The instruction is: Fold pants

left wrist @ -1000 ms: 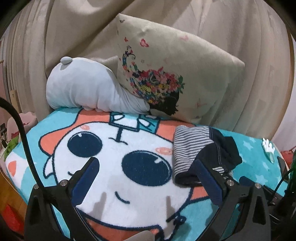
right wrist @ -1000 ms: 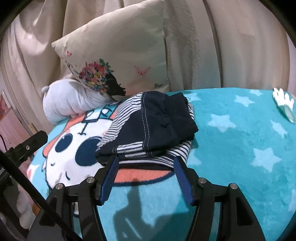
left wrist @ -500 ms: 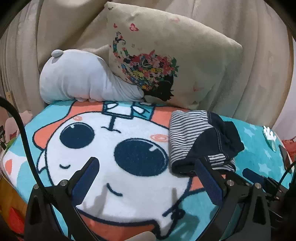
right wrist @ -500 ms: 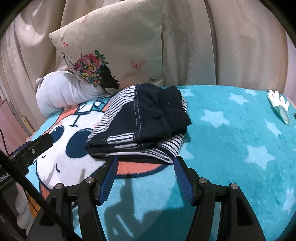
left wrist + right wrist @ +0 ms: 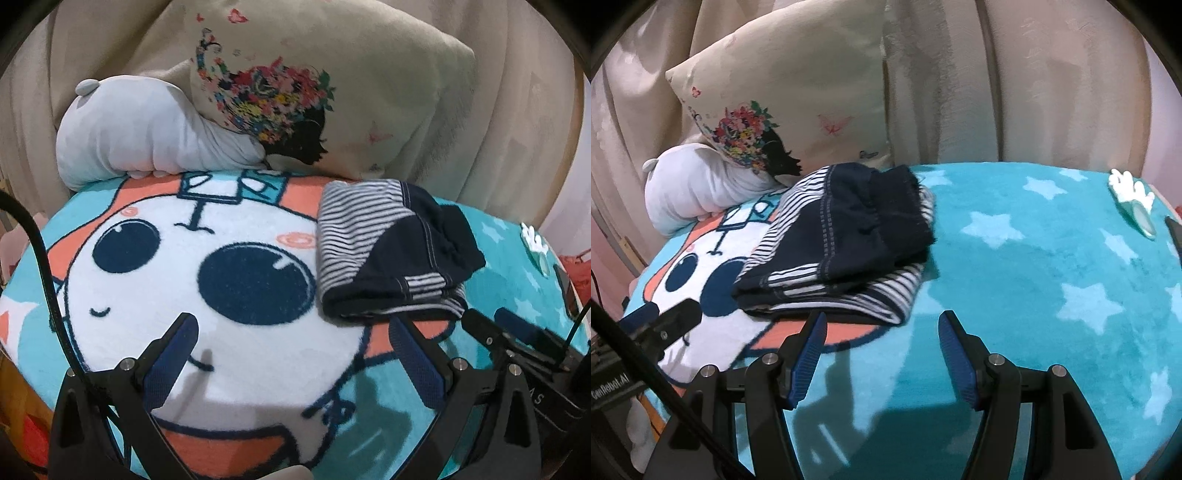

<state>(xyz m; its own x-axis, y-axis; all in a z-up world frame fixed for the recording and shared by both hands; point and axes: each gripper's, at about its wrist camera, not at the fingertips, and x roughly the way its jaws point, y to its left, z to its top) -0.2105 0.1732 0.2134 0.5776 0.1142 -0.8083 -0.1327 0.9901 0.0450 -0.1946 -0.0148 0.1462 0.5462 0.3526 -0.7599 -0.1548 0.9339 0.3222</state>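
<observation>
Right wrist view only: white hand-shaped object (image 5: 1131,188) beyond folded pants (image 5: 842,240).

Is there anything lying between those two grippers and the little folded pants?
Nothing visible. Only bare blanket lies between the open right gripper and the pants. The open left gripper also has only blanket ahead.

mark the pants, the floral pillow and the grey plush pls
pants (image 5: 849,236), right wrist view, on the dark navy top layer of the folded stack
floral pillow (image 5: 388,74), left wrist view, on the plain beige face right of the flower print
grey plush (image 5: 140,129), left wrist view, on the middle of its body
</observation>
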